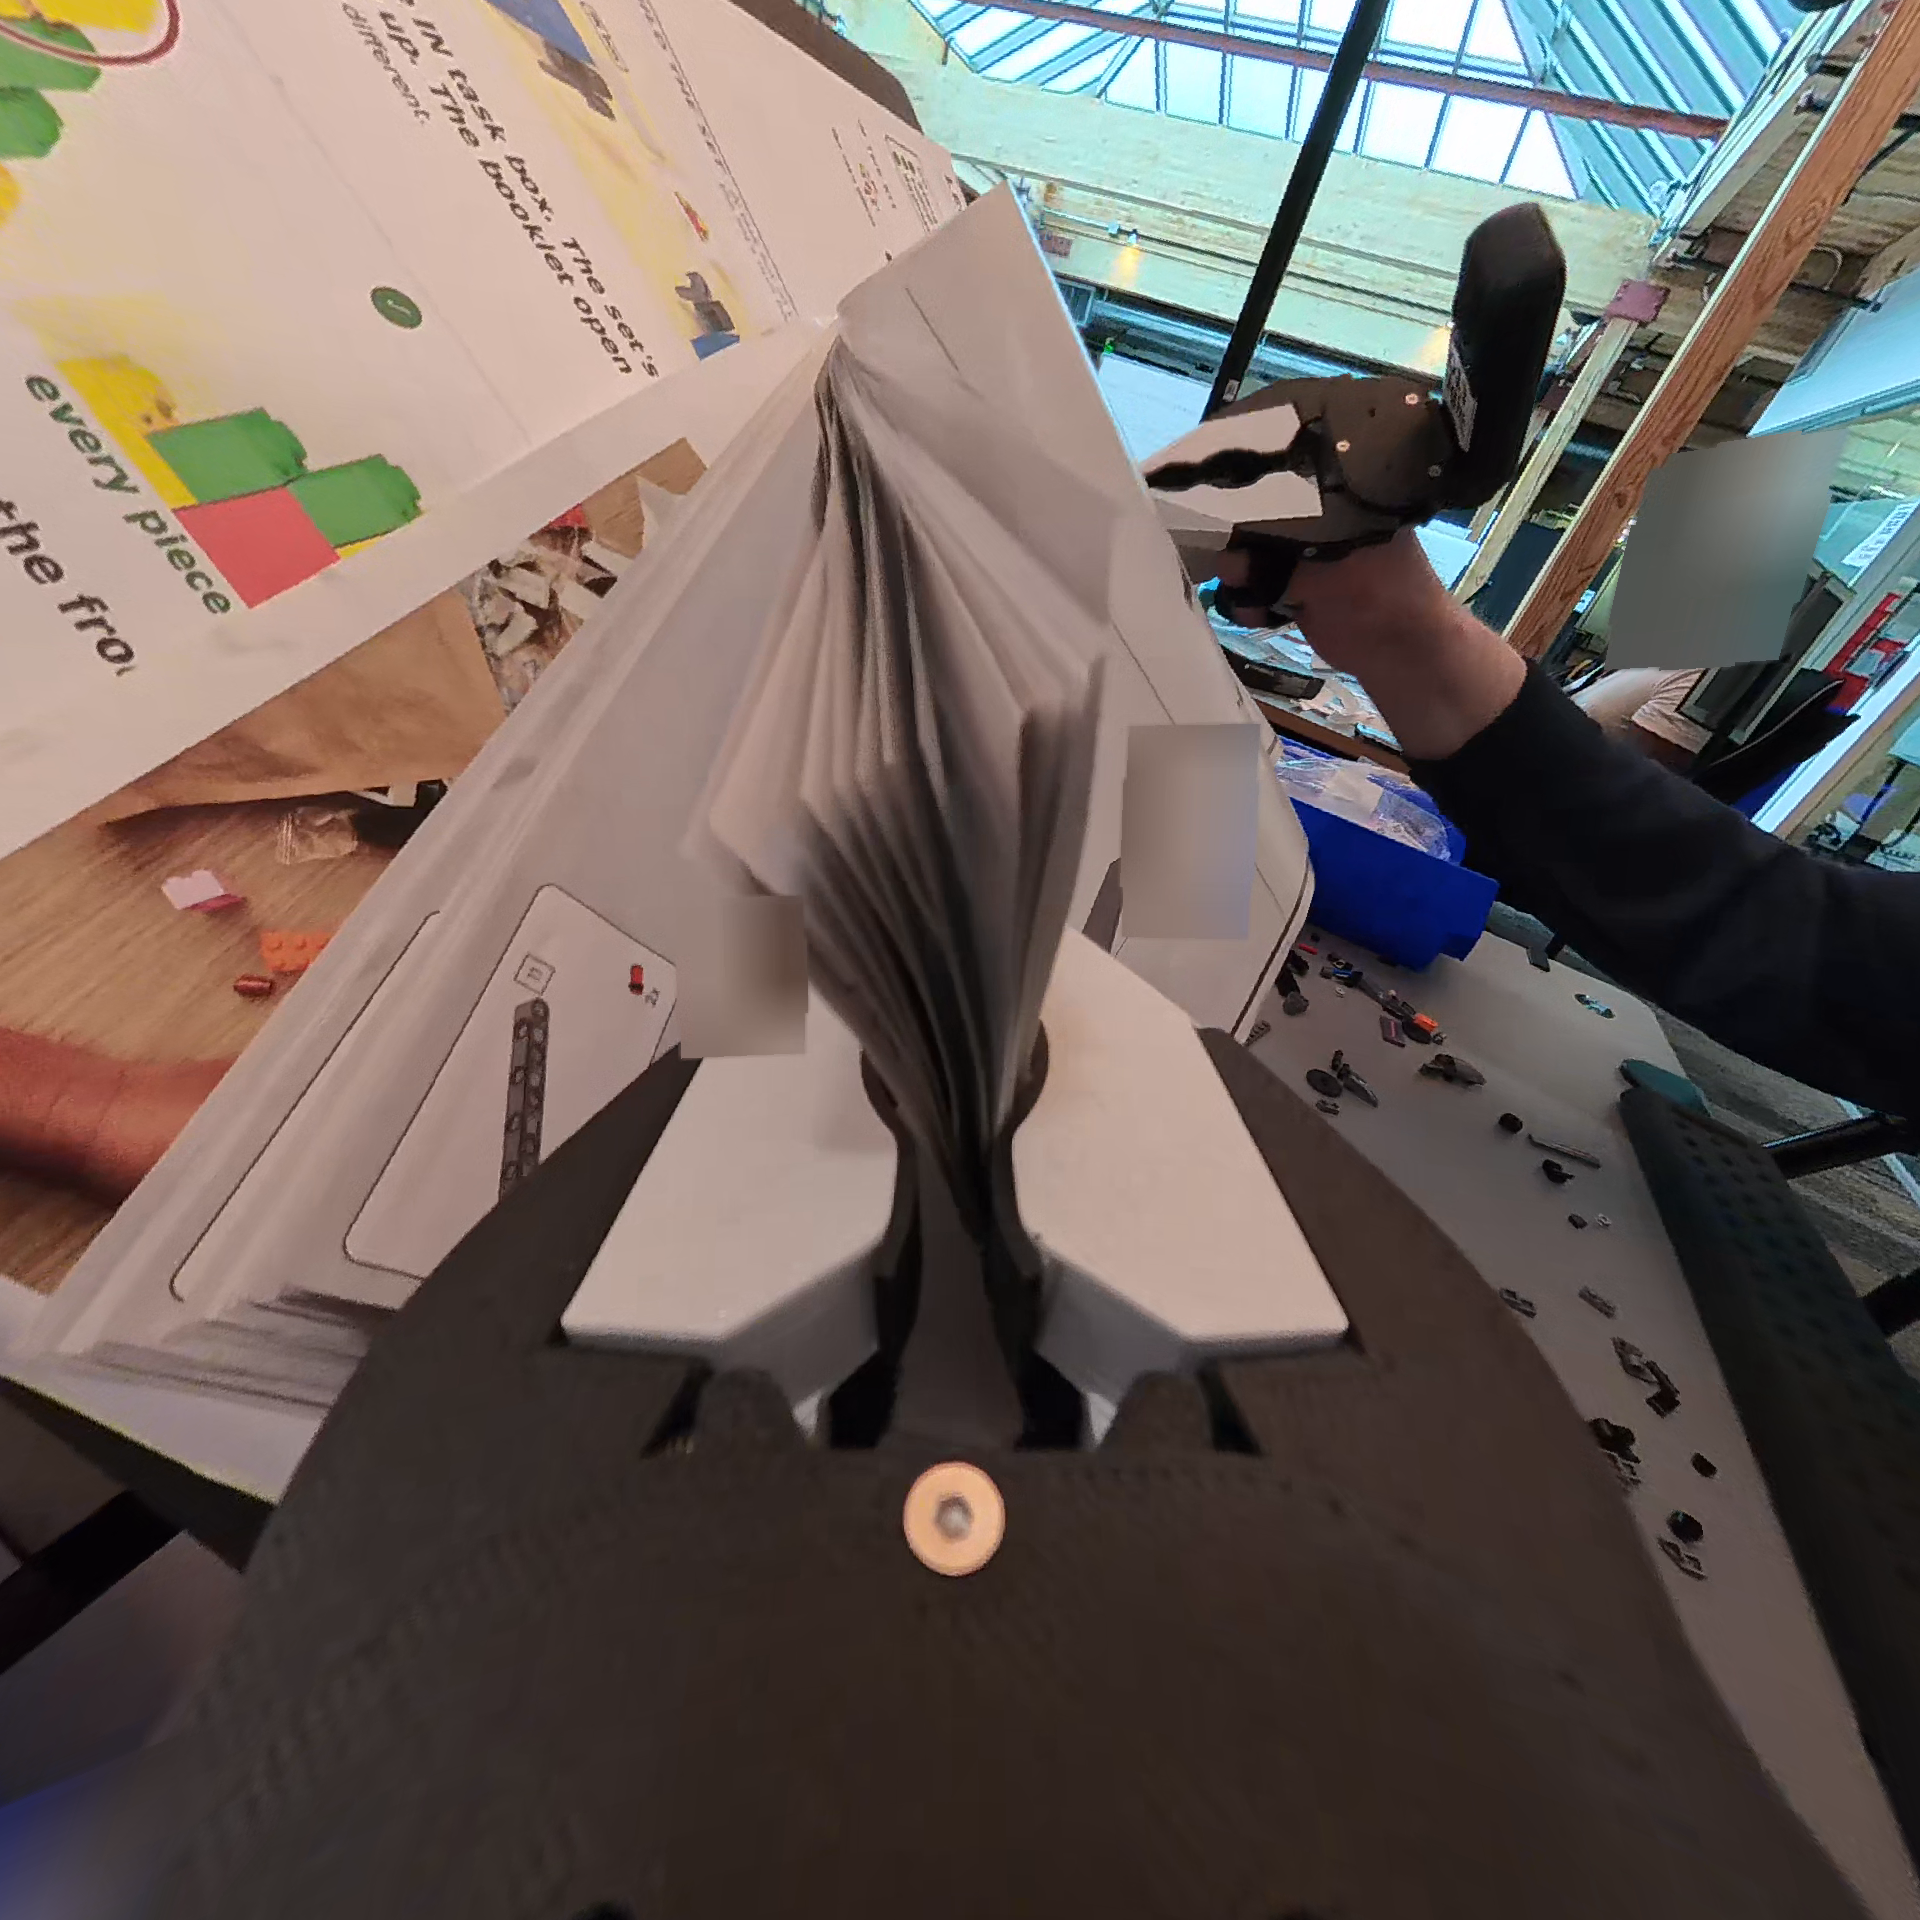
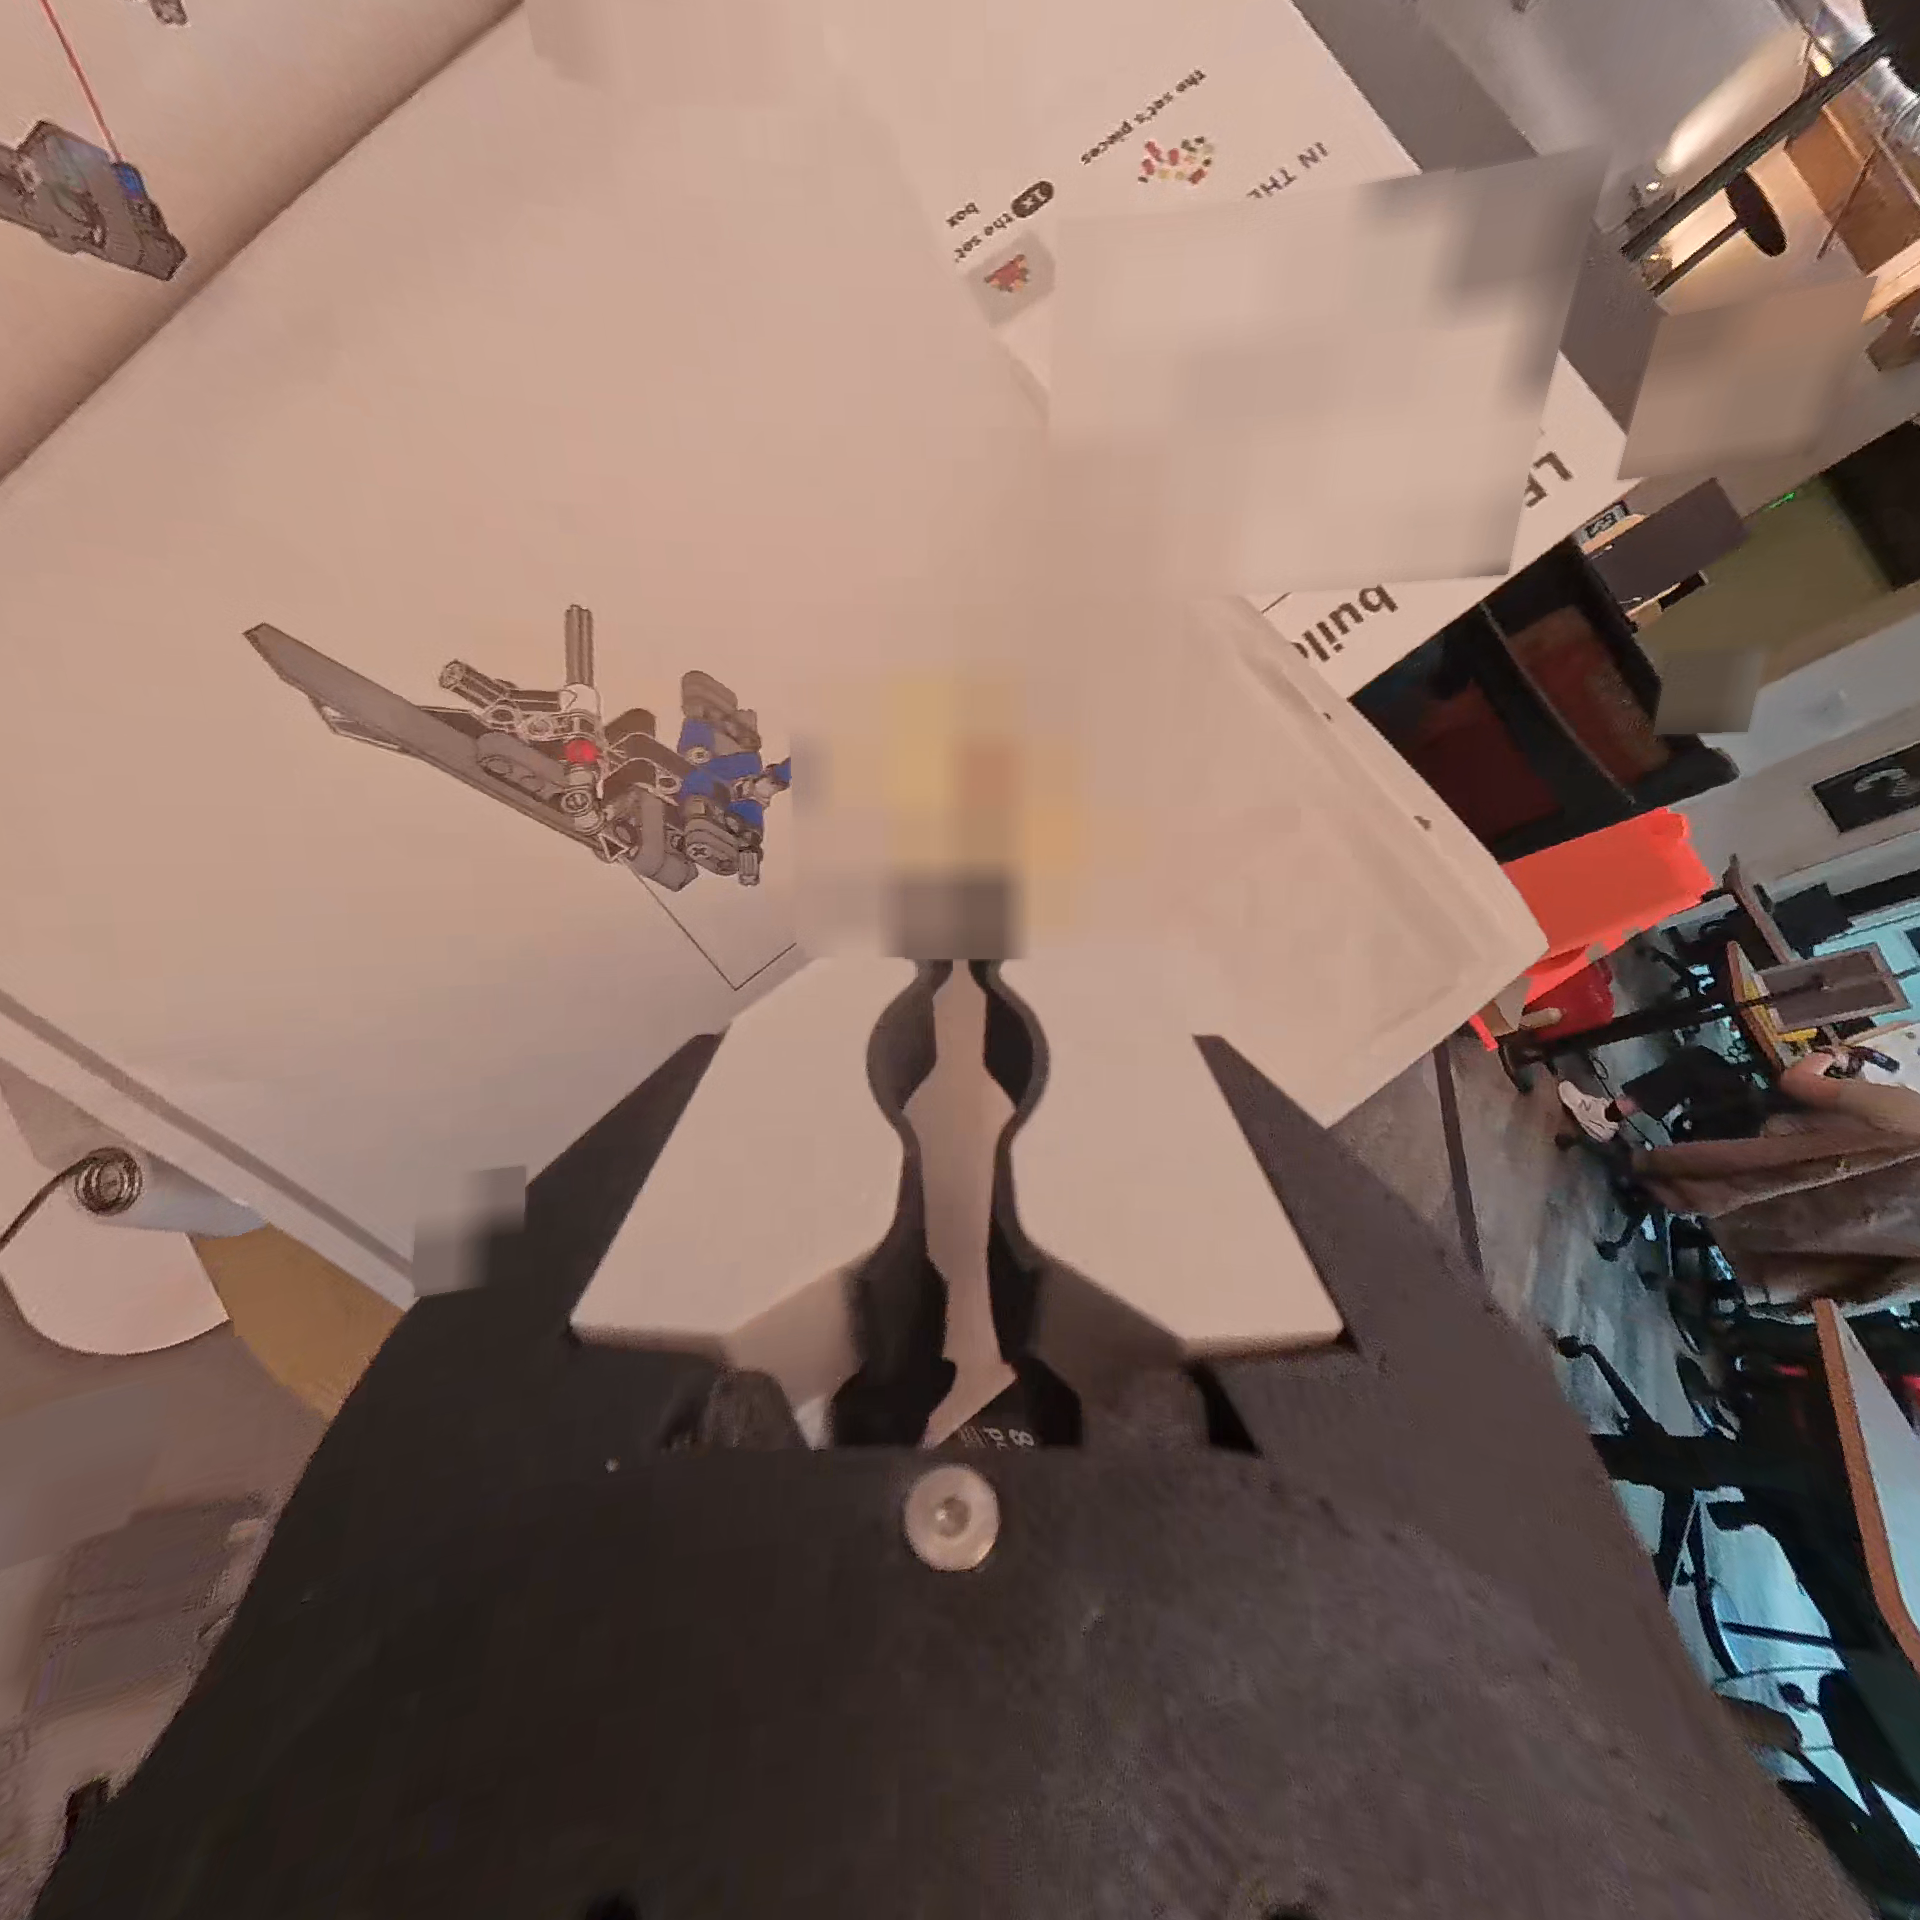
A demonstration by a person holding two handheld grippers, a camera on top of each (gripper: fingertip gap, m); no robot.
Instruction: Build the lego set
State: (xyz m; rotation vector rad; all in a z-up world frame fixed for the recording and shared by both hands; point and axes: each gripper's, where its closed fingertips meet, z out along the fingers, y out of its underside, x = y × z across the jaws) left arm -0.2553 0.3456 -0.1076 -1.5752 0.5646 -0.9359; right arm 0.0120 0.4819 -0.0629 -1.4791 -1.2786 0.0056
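Lego booklet [image 1: 935, 644] hangs between both grippers: left gripper [image 1: 956, 1122] jaws clamp a page sheaf, right gripper [image 2: 961, 1039] jaws pinch one sheet.

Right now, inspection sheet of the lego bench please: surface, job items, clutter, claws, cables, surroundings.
Surface: white table, partly covered by a printed guide sheet.
Job's things: instruction booklet held up, pages fanned; small dark lego pieces scattered on the table.
Clutter: blue bin with plastic bags.
Grippers: left claw shut on a bunch of booklet pages; right claw shut on a single page.
Cables: nothing seen.
Surroundings: workshop, skylight roof, wooden beams.
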